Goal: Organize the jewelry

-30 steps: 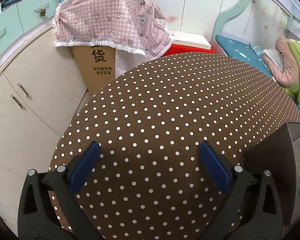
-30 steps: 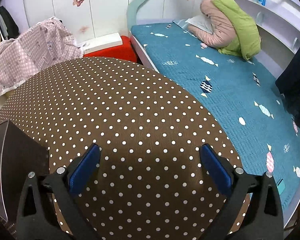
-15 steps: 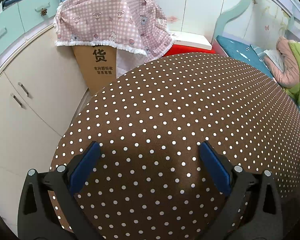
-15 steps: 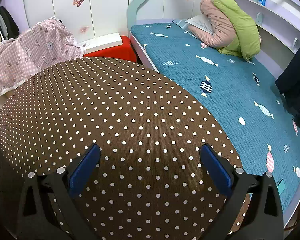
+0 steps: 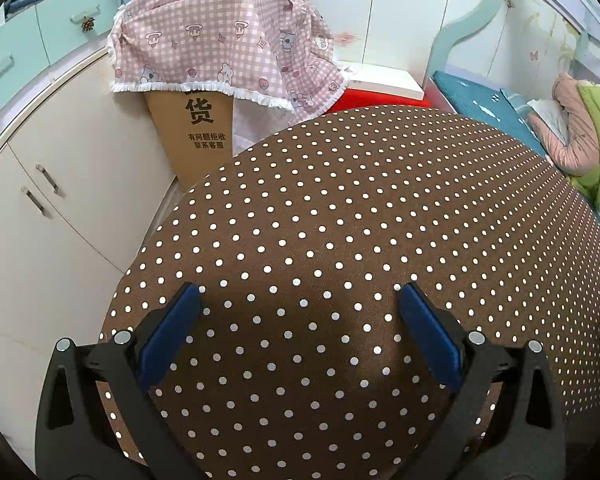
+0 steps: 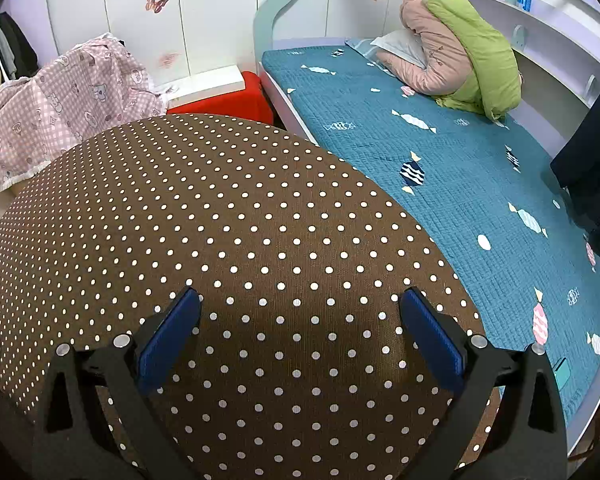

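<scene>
The dark box seen earlier at the table [image 5: 340, 208] edge, near 3 o'clock, had left both views. Left gripper [image 5: 299, 334] and right gripper [image 6: 300, 334] were wide open and empty. No jewelry was visible, so organizing seemed finished or paused.

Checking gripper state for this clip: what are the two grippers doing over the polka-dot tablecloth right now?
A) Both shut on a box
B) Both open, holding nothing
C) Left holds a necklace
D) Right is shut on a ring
B: the left gripper and the right gripper both have their blue pads spread wide, with only the brown dotted tablecloth showing between them; no jewelry appears in either view.
</scene>
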The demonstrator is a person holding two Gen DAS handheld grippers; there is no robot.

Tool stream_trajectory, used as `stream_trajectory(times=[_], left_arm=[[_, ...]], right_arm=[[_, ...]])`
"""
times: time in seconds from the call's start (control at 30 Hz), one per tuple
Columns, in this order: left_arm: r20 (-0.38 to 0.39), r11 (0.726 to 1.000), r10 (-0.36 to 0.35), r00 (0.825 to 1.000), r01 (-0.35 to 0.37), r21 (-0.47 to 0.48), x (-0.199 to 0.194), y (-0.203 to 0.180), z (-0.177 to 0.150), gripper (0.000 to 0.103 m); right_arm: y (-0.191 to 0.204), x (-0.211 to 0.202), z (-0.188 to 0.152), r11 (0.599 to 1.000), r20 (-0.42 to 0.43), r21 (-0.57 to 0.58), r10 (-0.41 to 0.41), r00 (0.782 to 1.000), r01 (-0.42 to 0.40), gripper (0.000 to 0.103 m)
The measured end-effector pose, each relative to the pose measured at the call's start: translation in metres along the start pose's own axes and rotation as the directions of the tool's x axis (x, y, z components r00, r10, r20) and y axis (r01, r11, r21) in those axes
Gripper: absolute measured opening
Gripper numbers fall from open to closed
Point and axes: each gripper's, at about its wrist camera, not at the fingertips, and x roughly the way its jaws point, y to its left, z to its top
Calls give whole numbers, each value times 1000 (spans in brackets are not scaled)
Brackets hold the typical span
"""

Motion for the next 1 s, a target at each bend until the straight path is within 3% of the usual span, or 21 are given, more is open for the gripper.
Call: stream_trajectory(times=[1.0], left_arm=[[0, 1000, -1, 1000, 1, 1, 1, 0, 0, 97]], right_arm=[[0, 3, 1, 1000, 0, 0, 0, 1000, 0, 97]])
